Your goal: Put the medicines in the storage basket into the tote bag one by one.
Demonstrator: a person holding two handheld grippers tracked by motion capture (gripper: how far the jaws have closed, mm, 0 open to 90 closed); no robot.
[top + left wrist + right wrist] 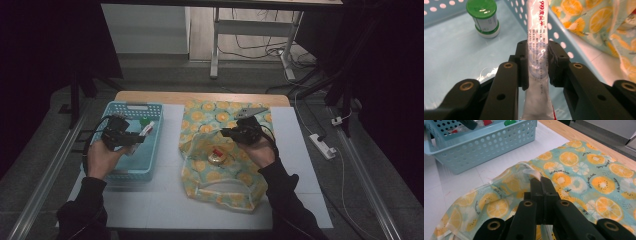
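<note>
My left gripper (538, 47) is shut on a white tube (537, 30) with red print, held above the light blue basket (454, 55). In the high view the left gripper (136, 135) hovers over the basket (150, 172) with the tube (146, 130) pointing right. My right gripper (541, 181) is shut on the rim of a fruit-patterned fabric bag (579, 170), lifting that edge. Seen from above, the right gripper (229, 132) holds the bag (225, 192) open, and a small round item with a red top (217, 156) lies inside.
A small bottle with a green cap (485, 18) stands on the basket floor. The basket (486, 142) sits left of the bag on a white mat (165, 200). The wooden table edge (200, 96) lies behind. A power strip (322, 145) lies on the floor at right.
</note>
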